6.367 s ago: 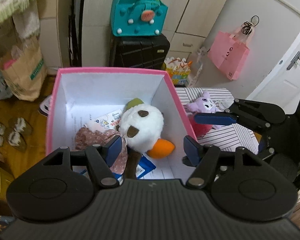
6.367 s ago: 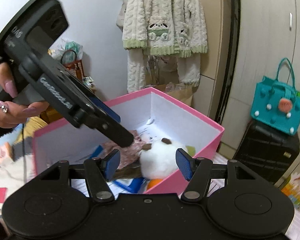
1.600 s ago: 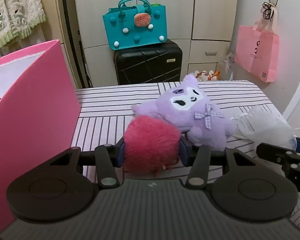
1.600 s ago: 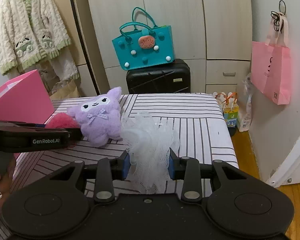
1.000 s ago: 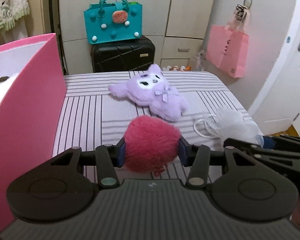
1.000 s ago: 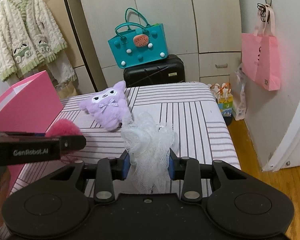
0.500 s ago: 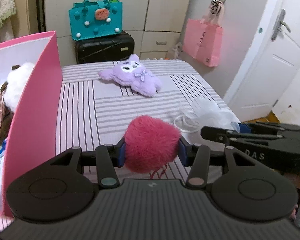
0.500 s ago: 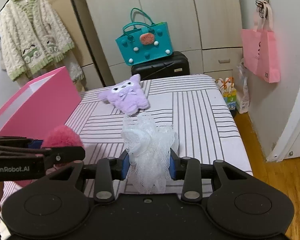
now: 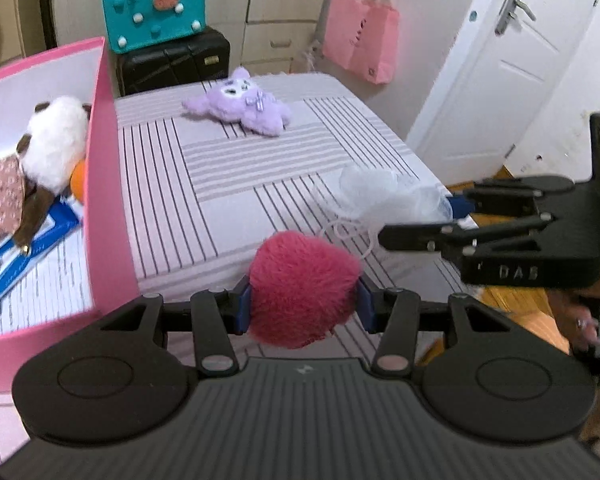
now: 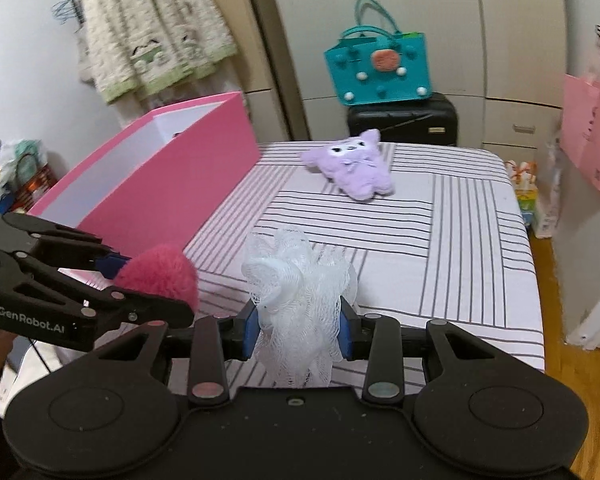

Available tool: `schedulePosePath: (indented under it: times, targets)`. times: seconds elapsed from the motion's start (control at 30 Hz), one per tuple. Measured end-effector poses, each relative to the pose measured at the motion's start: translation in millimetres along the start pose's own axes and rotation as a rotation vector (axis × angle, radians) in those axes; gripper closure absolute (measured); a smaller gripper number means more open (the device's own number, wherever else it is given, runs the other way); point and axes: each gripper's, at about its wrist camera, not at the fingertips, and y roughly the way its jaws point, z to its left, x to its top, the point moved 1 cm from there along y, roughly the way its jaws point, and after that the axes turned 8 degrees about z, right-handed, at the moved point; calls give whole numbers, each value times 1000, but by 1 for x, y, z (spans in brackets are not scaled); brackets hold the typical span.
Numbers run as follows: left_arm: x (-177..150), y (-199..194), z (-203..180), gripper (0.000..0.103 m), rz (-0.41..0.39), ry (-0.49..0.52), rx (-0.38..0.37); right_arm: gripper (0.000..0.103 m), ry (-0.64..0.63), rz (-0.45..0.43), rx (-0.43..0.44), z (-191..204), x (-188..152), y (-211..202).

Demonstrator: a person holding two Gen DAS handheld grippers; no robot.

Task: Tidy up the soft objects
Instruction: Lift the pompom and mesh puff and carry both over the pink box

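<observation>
Both my tools carry soft loads above the striped bench.

My left tool (image 9: 303, 307) is clamped on a red pompom (image 9: 302, 286); my right tool (image 10: 298, 330) is squeezed nearly closed on a white mesh puff (image 10: 300, 300). A purple plush (image 10: 350, 170) lies on the bench (image 10: 440, 240). Only the left view looks into the pink box (image 9: 108, 208), where a white plush (image 9: 56, 144) lies; only the right shows a hanging cardigan (image 10: 152, 40).

light: even, soft indoor, moderately bright, source unseen | shadows: faint | glare: none | blur: slight motion smear on the teal bag (image 9: 153, 7) and hanging cardigan (image 10: 152, 30) | distortion: strong fisheye bending at edges, dark corner vignetting
</observation>
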Motion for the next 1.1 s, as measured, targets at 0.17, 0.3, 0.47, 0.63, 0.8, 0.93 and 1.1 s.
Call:
schedulePosePath:
  times: [0.17,0.3,0.47,0.63,0.8,0.93,1.1]
  targets:
    - [-6,-18,5,55,29,9,-21,60,-52,26,20,9,6,-10]
    - [-10,-38,12,55,58,-8,-74,60,-85,63,64,16,12,-14]
    - [-12,-57,19,55,69,-30,-70,60,-119,119,161,26,22,-19]
    - [-16,-79,29,55,46,-47,-76,60,-180,140,219,43,34,-28]
    - [-18,-106,44,55,-14,-57,-28,60,-243,133,261,66,50,-34]
    - [-15,-120,60,55,-55,-72,12,59,-277,121,279,79,62,-33]
    - [-9,-132,85,55,-103,-108,34,59,-300,97,306,93,83,-31]
